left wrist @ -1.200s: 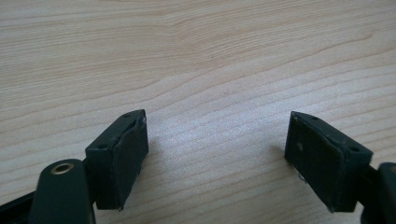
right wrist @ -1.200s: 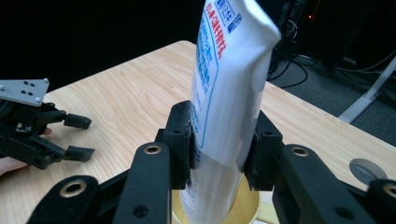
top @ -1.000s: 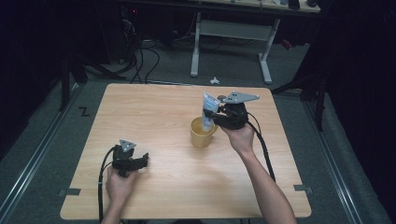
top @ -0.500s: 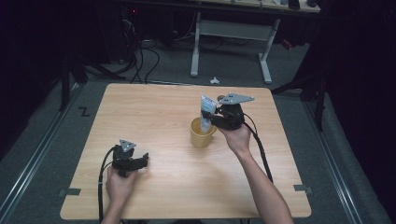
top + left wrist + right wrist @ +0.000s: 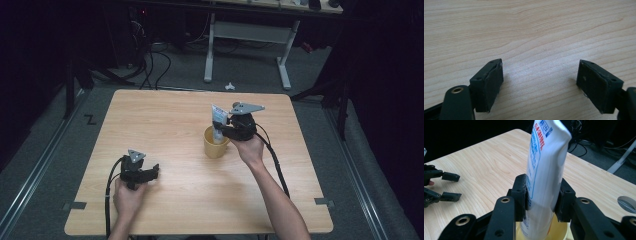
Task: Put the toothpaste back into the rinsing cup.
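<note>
**Operator:** Between the pads of my right claw, what am I holding, and where does it sit?

**Guide:** Your right gripper [image 5: 541, 200] is pinching a tall white plastic tube with blue and red print [image 5: 546, 170]. You hold it upright, a little below its middle. Its lower end hangs just inside the mouth of the yellow round mug [image 5: 216, 143], which stands directly under your jaws on the pale wooden table [image 5: 165, 120]. I cannot tell whether the tube touches the mug's bottom.

**Operator:** How should I finish setting it in?

**Guide:** Lower straight down, keeping the tube upright and clear of the rim. I judge the mug is light enough to slide or tip if the tube pushes its wall sideways. Ease your jaws apart only once the tube rests on the bottom. Expect it to lean against the rim, since most of its length stands above the mug. Then lift your claw straight up.

**Operator:** And my other claw?

**Guide:** Your left gripper [image 5: 540, 82] is spread wide and holds nothing, just above bare wood, well apart from the mug, towards your side of the table. It could steady the mug if needed.
</note>
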